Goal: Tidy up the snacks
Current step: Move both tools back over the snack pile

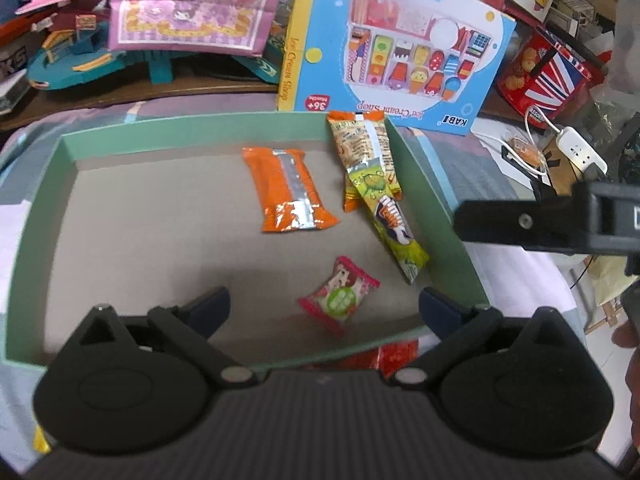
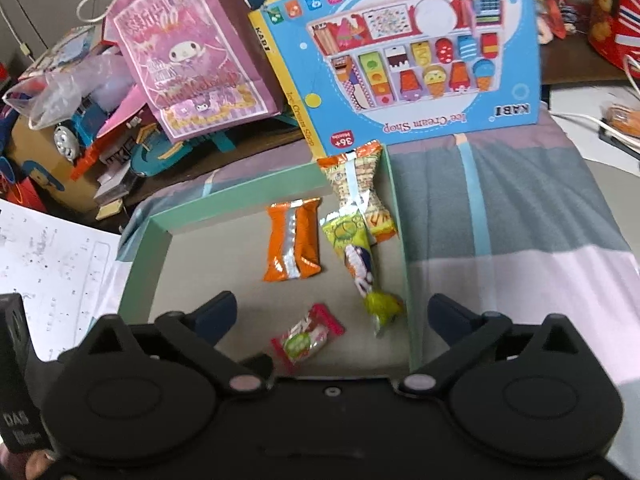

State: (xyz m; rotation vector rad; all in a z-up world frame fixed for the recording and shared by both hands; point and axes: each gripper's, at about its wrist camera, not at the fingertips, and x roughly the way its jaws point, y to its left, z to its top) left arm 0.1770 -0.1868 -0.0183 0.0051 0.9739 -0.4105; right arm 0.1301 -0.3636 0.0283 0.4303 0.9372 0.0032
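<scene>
A shallow green box (image 1: pixel 36 208) (image 2: pixel 140 276) holds several snacks. Flat in its middle lies an orange packet (image 1: pixel 286 190) (image 2: pixel 294 240). A long yellow-green packet (image 1: pixel 384 208) (image 2: pixel 358 256) rests across a beige-and-orange packet (image 1: pixel 366 140) (image 2: pixel 360 184) by the right wall. A small pink-and-green candy (image 1: pixel 340 300) (image 2: pixel 306 338) lies near the front wall. My left gripper (image 1: pixel 324 308) is open above the box's front, with the candy seen between its fingers but untouched. Over the box's near right corner my right gripper (image 2: pixel 332 316) is open, holding nothing.
A blue Ice Cream Shop toy box (image 1: pixel 400 48) (image 2: pixel 404 52) and a pink paper bag (image 1: pixel 192 4) (image 2: pixel 196 56) stand behind the green box. A red biscuit tin (image 1: pixel 548 72), a white power strip (image 1: pixel 580 148) and cluttered toys (image 2: pixel 80 128) surround it. Striped cloth (image 2: pixel 520 220) lies to the right.
</scene>
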